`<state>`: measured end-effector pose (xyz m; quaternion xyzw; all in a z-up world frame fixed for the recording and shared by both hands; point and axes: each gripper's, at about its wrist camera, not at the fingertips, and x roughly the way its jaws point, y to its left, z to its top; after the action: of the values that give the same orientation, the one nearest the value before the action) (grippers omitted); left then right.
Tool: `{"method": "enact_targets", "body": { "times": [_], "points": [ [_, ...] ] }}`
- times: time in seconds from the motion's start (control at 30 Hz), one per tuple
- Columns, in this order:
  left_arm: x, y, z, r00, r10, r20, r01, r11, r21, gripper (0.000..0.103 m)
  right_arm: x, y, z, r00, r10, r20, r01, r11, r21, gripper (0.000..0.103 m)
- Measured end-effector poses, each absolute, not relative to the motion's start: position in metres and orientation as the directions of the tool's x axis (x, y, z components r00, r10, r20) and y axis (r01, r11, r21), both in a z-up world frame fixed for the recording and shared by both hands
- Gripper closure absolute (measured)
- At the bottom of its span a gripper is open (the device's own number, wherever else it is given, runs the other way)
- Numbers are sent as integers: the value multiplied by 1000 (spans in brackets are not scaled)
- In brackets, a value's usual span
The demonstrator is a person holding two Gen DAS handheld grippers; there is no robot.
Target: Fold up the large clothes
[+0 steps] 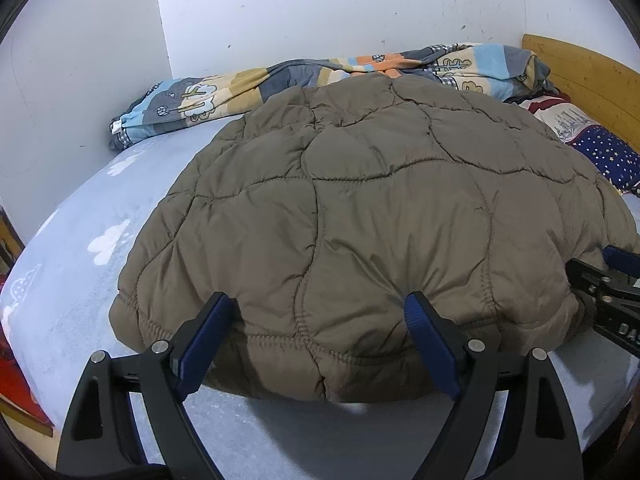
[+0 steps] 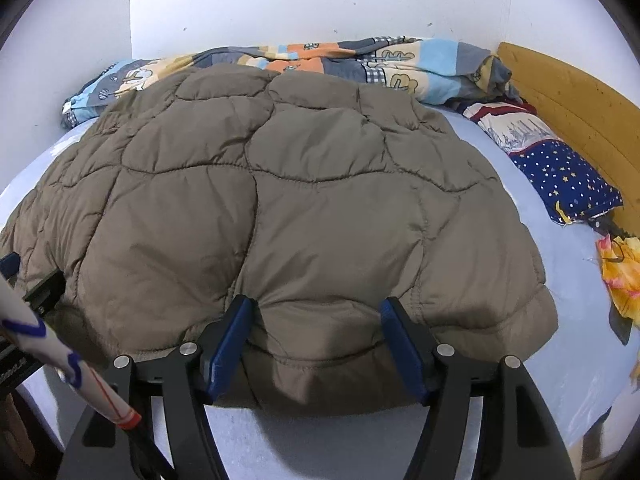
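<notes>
A brown quilted jacket (image 1: 380,208) (image 2: 280,200) lies spread flat on a bed with a pale blue sheet (image 1: 80,272) (image 2: 568,320). My left gripper (image 1: 320,308) sits at the jacket's near hem towards its left end. Its blue-padded fingers (image 1: 208,340) stand wide apart, with a puffy stretch of hem between them. My right gripper (image 2: 316,308) sits at the same hem further right. Its fingers (image 2: 228,344) are also wide, with bunched hem between them. The fingertips dent the padding. Each view shows the other gripper's black body at the frame edge (image 1: 600,292) (image 2: 36,288).
A bunched patterned blanket (image 1: 360,72) (image 2: 360,64) lies along the white wall behind the jacket. A wooden headboard (image 2: 580,104) and a starred blue pillow (image 2: 560,176) are at the right, with orange-yellow cloth (image 2: 620,272) nearer. A white rod with blue and red marks (image 2: 80,364) crosses the lower left.
</notes>
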<state>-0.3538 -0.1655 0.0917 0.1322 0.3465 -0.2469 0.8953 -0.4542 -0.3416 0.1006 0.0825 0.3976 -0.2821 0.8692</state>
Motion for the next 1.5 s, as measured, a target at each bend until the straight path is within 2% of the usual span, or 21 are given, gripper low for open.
{"method": "enact_targets", "body": {
  "times": [0.27,0.63,0.73,0.8,0.87,1.0,1.07,1.2,1.37,1.5],
  "points": [
    [-372,-155,109,608,-376,-699,550,834,30,15,-488,-316,136,574,-377,-727,547,837,-1,31],
    [-418,-126,183,622,-466,-629,570,821,-45,15,-533,-291,205,634,-385,-671,545,838,34,28],
    [-430,-116,220,661,-474,-582,555,831,-47,15,-545,-286,231,653,-395,-646,548,835,44,24],
    [-436,-110,243,686,-461,-562,538,842,-35,10,-558,-277,256,680,-405,-612,548,834,56,19],
    [-444,-103,264,704,-467,-535,537,843,-31,9,-567,-271,274,695,-416,-587,546,836,54,12],
    [-462,-89,295,760,-454,-465,507,862,-14,8,-583,-248,303,737,-417,-532,523,850,58,6],
    [-467,-86,303,761,-452,-466,508,861,-6,7,-584,-240,308,752,-406,-520,506,860,61,6],
    [-471,-85,306,735,-432,-522,510,860,8,7,-583,-236,311,759,-412,-504,502,864,49,6],
    [-469,-89,294,763,-379,-524,492,866,89,7,-578,-236,305,756,-413,-508,502,863,46,6],
    [-458,-91,282,731,-369,-574,500,862,83,7,-572,-233,299,751,-416,-513,496,868,21,6]
  ]
}}
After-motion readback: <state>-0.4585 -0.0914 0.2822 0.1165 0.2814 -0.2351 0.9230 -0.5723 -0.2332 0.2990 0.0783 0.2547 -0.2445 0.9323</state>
